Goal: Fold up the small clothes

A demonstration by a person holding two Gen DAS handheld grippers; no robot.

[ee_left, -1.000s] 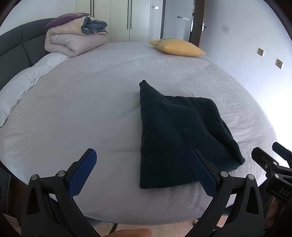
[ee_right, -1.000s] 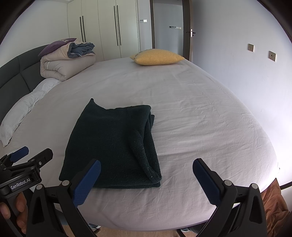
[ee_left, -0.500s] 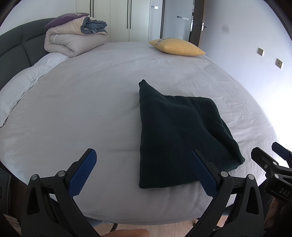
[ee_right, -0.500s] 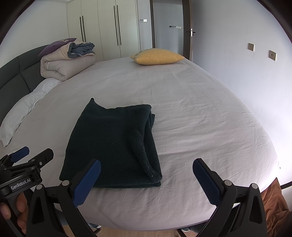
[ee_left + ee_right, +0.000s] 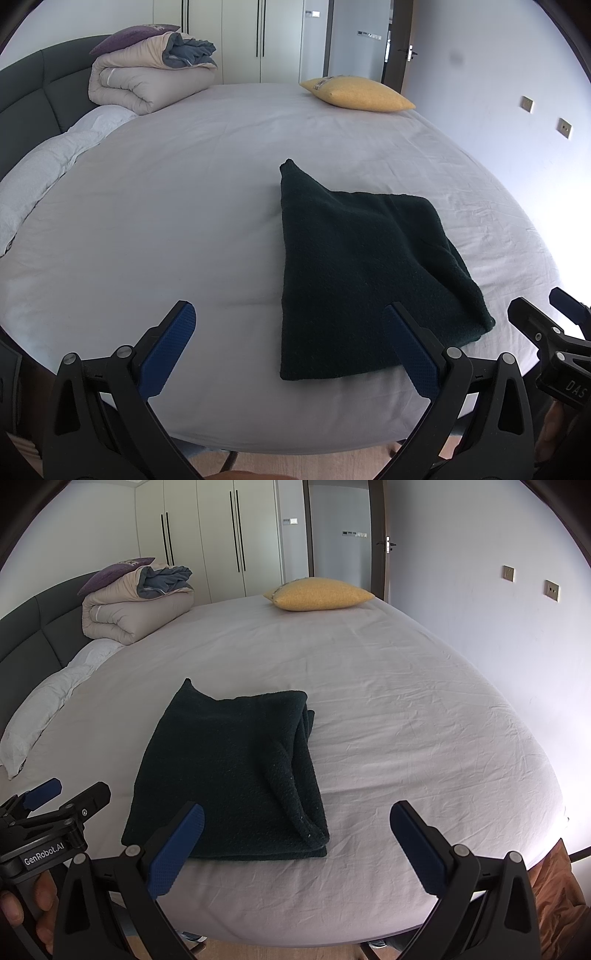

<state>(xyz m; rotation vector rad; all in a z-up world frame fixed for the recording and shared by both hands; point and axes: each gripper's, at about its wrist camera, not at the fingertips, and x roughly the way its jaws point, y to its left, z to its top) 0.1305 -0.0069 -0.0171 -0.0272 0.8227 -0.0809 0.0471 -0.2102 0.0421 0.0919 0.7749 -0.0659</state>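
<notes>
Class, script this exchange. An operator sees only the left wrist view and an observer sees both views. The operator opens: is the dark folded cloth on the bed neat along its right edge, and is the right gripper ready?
Observer: Not quite. The right wrist view shows the dark cloth with several loose, rolled layers along its right edge, not one flat fold.
Operator: And the right gripper?
Observer: The right gripper has its jaws wide apart and holds nothing.
Operator: What holds my left gripper?
Observer: A hand is wrapped around the handle of the left gripper, low at the left of that view.
</notes>
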